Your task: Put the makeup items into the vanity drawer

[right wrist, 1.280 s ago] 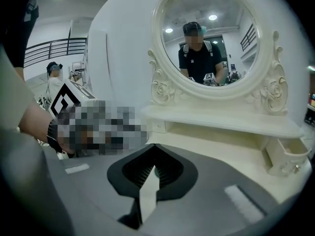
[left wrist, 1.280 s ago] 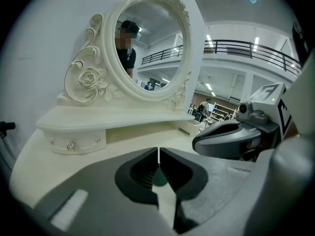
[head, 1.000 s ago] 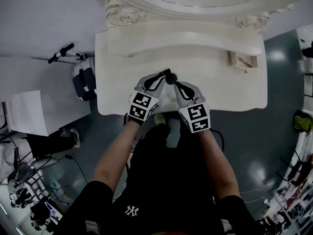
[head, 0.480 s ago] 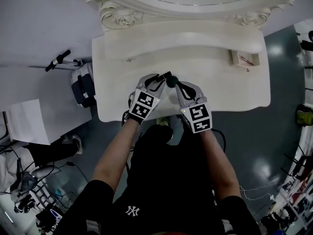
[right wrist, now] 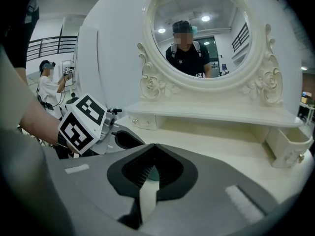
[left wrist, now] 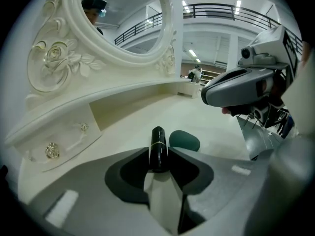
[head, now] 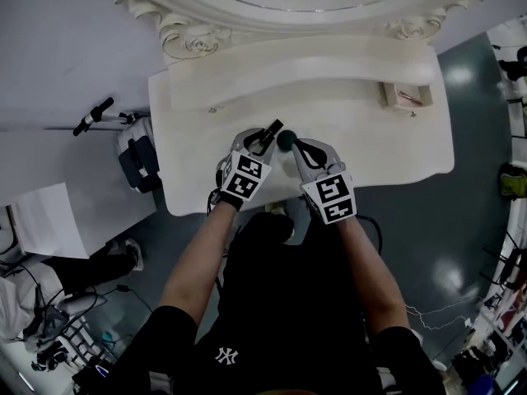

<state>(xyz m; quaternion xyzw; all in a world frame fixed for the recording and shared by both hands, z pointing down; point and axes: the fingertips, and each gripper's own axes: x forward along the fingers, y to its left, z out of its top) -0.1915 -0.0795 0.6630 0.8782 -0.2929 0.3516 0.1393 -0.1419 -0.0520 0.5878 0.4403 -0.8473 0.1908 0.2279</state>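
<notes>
My left gripper (head: pixel 263 136) is shut on a black lipstick tube (head: pixel 271 129) with a thin gold band, which sticks out past the jaws (left wrist: pixel 158 146). My right gripper (head: pixel 291 145) is shut on a dark green makeup sponge (head: pixel 285 140); only a sliver of the sponge (right wrist: pixel 149 173) shows between the jaws in the right gripper view. Both hover close together over the front middle of the white vanity top (head: pixel 362 138), the sponge (left wrist: pixel 184 140) just right of the lipstick tip. A small drawer (head: pixel 401 97) stands open at the back right; another drawer (left wrist: pixel 59 139) at the left is closed.
An oval mirror (right wrist: pixel 204 31) in a carved frame rises behind a raised shelf (head: pixel 313 60). Left of the vanity stand a dark case (head: pixel 136 155) and a person (right wrist: pixel 49 90). Cables and gear lie on the floor around.
Both grippers have edged slightly farther over the vanity top, still holding the lipstick and the sponge. The head camera has shifted, so the vanity sits lower and more to the left.
</notes>
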